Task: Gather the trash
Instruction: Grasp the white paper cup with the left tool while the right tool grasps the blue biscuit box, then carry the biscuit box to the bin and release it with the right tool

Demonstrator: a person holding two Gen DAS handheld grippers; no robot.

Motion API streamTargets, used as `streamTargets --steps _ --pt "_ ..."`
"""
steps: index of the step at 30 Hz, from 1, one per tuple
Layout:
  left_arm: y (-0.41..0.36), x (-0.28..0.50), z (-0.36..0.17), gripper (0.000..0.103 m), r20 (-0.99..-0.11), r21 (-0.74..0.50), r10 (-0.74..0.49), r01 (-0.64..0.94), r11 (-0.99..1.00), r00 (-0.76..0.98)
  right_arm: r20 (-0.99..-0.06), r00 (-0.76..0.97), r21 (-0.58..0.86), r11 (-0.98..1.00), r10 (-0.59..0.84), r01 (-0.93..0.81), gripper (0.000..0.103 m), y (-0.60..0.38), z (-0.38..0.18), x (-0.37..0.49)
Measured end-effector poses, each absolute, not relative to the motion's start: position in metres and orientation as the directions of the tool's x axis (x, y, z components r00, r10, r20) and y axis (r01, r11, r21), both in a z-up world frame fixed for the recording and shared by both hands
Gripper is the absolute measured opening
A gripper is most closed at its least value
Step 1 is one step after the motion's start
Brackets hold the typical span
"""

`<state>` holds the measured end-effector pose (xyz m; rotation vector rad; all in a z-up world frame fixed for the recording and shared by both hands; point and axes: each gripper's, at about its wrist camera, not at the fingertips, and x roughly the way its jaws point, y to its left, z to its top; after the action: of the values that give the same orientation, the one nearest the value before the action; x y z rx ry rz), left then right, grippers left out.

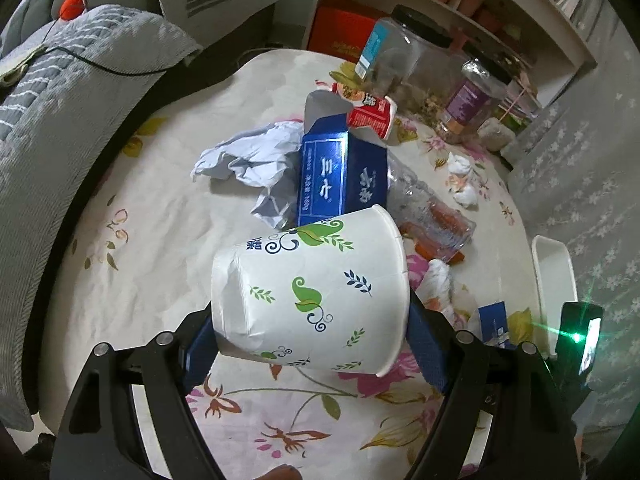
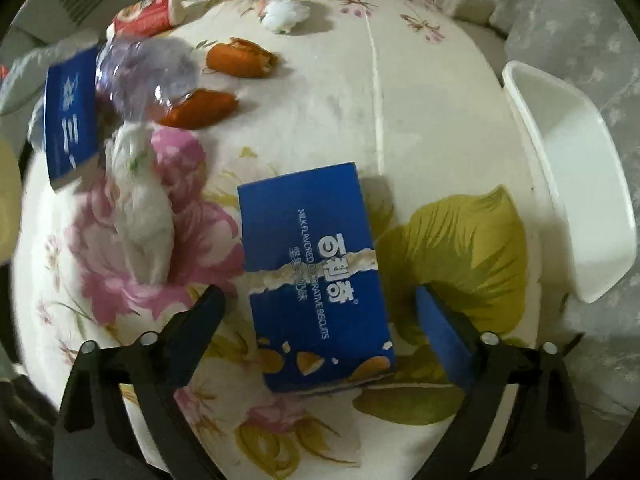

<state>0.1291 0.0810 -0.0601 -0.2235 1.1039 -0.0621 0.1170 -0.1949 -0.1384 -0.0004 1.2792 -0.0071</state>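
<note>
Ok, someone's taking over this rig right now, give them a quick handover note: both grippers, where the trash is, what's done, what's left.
Left gripper: shut on the paper cup, held on its side above the table.
Right gripper: jaws either side of the blue biscuit box, pads not touching it yet.
White bin at the table's right edge looks empty: nothing binned so far.
Left on the floral cloth: tall blue carton, crumpled paper, clear plastic wrapper, red cup, tissues, orange peels.

White paper cup [image 1: 310,296] with green leaf sprigs; blue biscuit box [image 2: 316,276]; pink-and-olive floral tablecloth [image 2: 400,120]
</note>
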Motion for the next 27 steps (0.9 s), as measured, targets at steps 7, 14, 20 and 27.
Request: streamTargets --steps 7,14,20,27 --pt "0.078 0.128 -0.059 0.079 -0.87 -0.199 -0.144 -0.068 0.978 0.471 -0.899 0.433 0.046 0.998 0.061 -0.043 0.052 -0.182 -0.096 0.11" --pt "0.077 0.124 -0.048 0.079 -0.839 -0.189 -0.123 -0.073 0.979 0.529 -0.814 0.572 0.057 0.994 0.1 -0.094 0.052 -0.148 -0.065 0.113" --pt "0.072 0.123 -0.043 0.079 -0.819 -0.173 -0.105 -0.067 0.983 0.564 -0.756 0.646 0.057 0.994 0.106 -0.095 0.052 -0.131 -0.045 0.119" --pt "0.058 0.121 -0.037 0.079 -0.796 -0.153 -0.093 -0.05 0.987 0.598 -0.707 0.703 0.043 0.997 0.075 -0.063 0.052 -0.138 -0.031 0.115"
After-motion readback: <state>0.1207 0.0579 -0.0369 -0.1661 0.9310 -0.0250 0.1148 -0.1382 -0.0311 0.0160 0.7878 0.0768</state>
